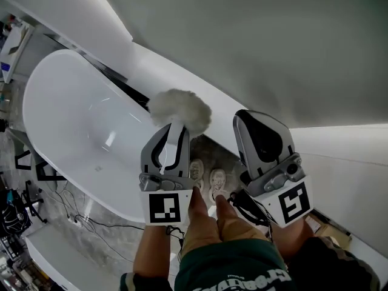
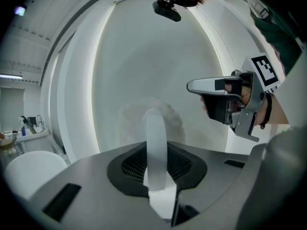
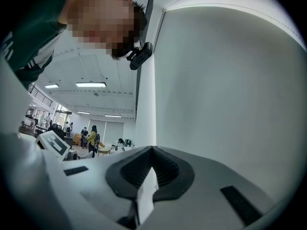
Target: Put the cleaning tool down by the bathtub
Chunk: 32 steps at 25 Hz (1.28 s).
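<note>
The cleaning tool is a duster with a fluffy white head (image 1: 180,108) on a flat white handle (image 2: 156,145). My left gripper (image 1: 174,132) is shut on that handle, and the head sticks out past the jaws, over the edge of the white bathtub (image 1: 57,111). In the left gripper view the head (image 2: 153,116) shows pale against the white wall. My right gripper (image 1: 247,119) hangs beside it on the right, jaws together with nothing between them. It also shows in the left gripper view (image 2: 192,86). In its own view the right gripper (image 3: 152,150) faces the white wall.
The oval tub stands on a grey marbled floor (image 1: 100,226) with black cables (image 1: 79,220) along its near side. A white sloping ledge (image 1: 182,71) runs behind the tub. The person's shoes (image 1: 206,177) stand between the tub's end and the wall.
</note>
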Tool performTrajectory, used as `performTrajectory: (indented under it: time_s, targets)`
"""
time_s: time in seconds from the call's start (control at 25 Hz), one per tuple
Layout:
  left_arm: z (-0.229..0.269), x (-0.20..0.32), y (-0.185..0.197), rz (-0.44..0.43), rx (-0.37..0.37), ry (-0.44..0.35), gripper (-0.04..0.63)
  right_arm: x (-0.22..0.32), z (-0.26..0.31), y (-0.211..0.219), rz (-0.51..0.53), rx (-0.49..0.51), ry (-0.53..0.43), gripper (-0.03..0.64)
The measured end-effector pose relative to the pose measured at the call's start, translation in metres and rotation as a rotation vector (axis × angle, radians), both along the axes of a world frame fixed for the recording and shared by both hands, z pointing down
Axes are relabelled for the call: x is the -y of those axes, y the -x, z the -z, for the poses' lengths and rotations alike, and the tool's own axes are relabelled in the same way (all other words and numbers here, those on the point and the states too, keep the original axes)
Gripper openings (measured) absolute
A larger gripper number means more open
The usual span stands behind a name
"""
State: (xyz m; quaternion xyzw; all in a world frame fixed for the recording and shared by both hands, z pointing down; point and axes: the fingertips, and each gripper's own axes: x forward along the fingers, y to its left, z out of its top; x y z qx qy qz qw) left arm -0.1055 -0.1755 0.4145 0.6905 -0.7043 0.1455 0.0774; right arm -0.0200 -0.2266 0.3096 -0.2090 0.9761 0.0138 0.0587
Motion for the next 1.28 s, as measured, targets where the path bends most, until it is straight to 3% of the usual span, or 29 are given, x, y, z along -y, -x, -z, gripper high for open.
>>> performTrajectory:
  time_s: [0.36,0.84,1.28]
  targets:
    - [-0.092,0.034,0.049,0.087,-0.125,0.118,0.094,0.021,-0.062,0.048,-0.002,-0.026,0.043,0.016]
    - [-0.198,0.05,0.071,0.135,-0.279,0.338,0.094,0.032,-0.107,0.055,-0.05,-0.064,0.101,0.015]
    - [-0.253,0.066,0.08,0.156,-0.386,0.483,0.094,0.036,-0.125,0.056,-0.094,-0.114,0.095,0.017]
